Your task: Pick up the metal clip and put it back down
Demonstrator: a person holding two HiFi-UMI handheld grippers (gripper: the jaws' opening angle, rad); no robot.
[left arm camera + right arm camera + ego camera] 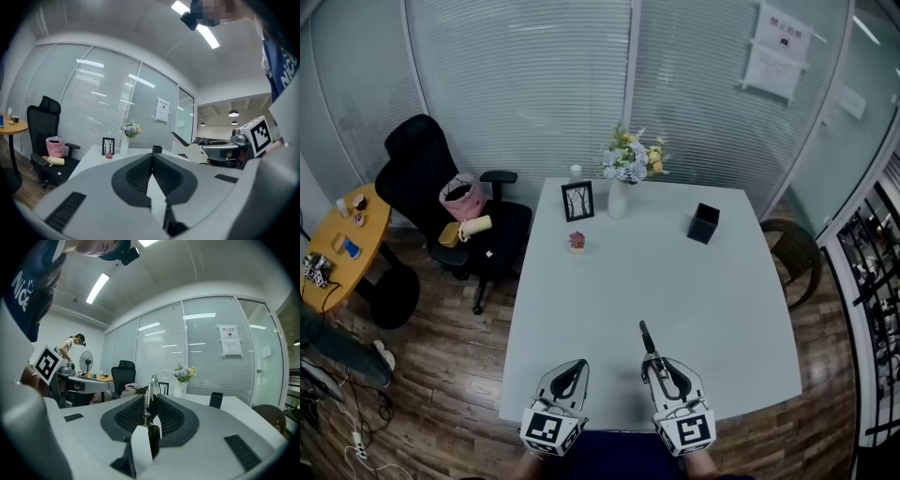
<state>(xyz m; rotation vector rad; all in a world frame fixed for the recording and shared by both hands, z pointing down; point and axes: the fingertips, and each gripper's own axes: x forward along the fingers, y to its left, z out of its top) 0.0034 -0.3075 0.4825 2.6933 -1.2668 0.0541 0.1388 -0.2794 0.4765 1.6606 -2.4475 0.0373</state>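
Note:
The metal clip (648,339) is a slim dark spring clip that sticks forward out of my right gripper (654,361) over the near edge of the white table (675,281). In the right gripper view the clip (149,397) stands between the ribbed pads, which press on it from both sides. My left gripper (573,373) hovers beside it at the near edge, shut with nothing in it. In the left gripper view its pads (140,173) meet along a thin line, and the right gripper with the clip's tip (180,139) shows off to the right.
At the table's far end stand a white vase of flowers (622,187), a small picture frame (577,201), a small pink object (577,242) and a black cube-shaped holder (704,223). A black office chair (450,202) with bags sits left of the table. A wicker chair (795,253) stands at the right.

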